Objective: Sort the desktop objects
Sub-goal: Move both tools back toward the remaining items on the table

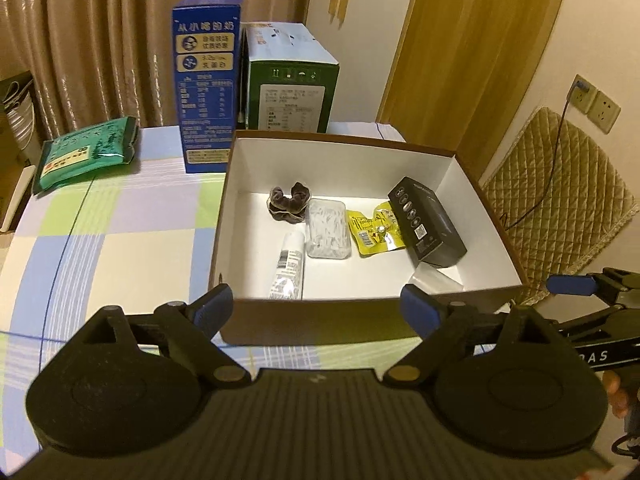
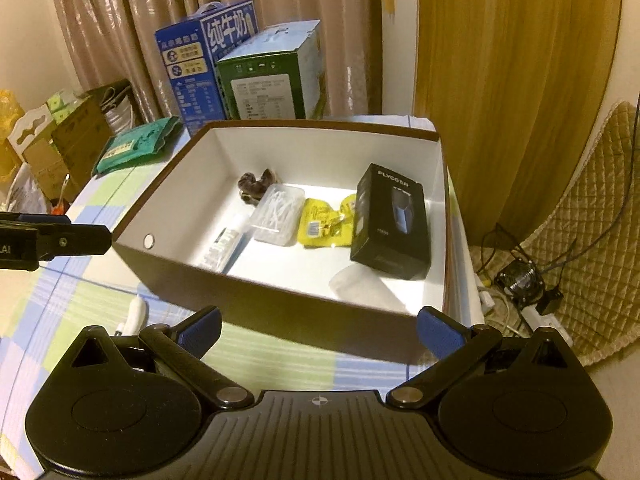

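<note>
the left gripper (image 1: 318,306) hangs just in front of the brown box (image 1: 320,322), its blue-padded fingers (image 1: 212,306) spread wide with nothing between them. the right gripper (image 2: 320,332) hangs before the box's near right corner, its fingers (image 2: 440,330) likewise spread apart and empty. both are short of the box's front wall, above the checked tablecloth (image 1: 100,248). in the right wrist view a small white object (image 2: 136,314) lies on the cloth just outside the box's near left corner; what it is cannot be told.

inside the box, nearest the front wall, a clear plastic piece (image 1: 434,280) lies toward the right and a white tube (image 1: 288,266) lies toward the left, its length running front to back. just behind the tube and touching its right side is a clear case of white sticks (image 1: 328,229). right of the case lies a yellow packet (image 1: 374,228), and a black carton (image 1: 426,220) rests over the packet's right edge, near the box's right wall. behind the case, toward the box's back wall, sits a dark brown scrunchie (image 1: 289,202).

beyond the box's back left corner stands a tall blue carton (image 1: 206,88), with a green carton (image 1: 290,84) beside it, directly behind the box. well left of the box a green packet (image 1: 86,152) lies flat on the cloth. curtains (image 1: 120,40) hang behind all of it.
</note>
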`<state>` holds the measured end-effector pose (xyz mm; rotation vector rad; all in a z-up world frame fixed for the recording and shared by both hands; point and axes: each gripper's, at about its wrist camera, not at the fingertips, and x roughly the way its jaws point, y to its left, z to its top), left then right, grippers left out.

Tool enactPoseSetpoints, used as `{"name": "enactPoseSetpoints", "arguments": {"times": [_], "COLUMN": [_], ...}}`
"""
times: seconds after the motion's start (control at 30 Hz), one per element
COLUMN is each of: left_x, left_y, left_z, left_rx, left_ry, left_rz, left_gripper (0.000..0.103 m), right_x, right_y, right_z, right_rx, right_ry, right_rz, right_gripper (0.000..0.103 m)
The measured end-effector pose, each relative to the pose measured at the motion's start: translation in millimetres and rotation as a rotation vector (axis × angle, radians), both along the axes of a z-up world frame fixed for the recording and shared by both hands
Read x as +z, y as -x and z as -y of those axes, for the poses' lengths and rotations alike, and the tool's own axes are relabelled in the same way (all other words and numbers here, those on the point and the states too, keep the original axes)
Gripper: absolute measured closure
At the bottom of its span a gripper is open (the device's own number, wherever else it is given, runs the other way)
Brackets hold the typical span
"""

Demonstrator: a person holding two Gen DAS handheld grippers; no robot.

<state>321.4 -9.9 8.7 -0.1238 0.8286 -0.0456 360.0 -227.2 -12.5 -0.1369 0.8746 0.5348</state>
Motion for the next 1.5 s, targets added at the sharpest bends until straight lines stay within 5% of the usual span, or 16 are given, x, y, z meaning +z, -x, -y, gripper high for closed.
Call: {"name": "enactPoseSetpoints", "arguments": {"times": [0.77,1.5], "left_x": [-26.0,-84.4], "left_y": [118.0,147.8], "left_z": [-25.8,-52.0], "left_rx": [0.073,0.101], "left_ry": [-0.005,-0.03], "left_rz": [-0.035,-0.175], "left_gripper": [0.015,0.016], "right_x": [-25.0,-74.3], "right_y": [89.6,109.9], "right_z": [-13.7,-51.6], "right_rx": [0.105,0.173], "right_ry": [-0.028,0.018], "right_rz": [-0.032,-0.145], "right_gripper": [0.002,0.002]}}
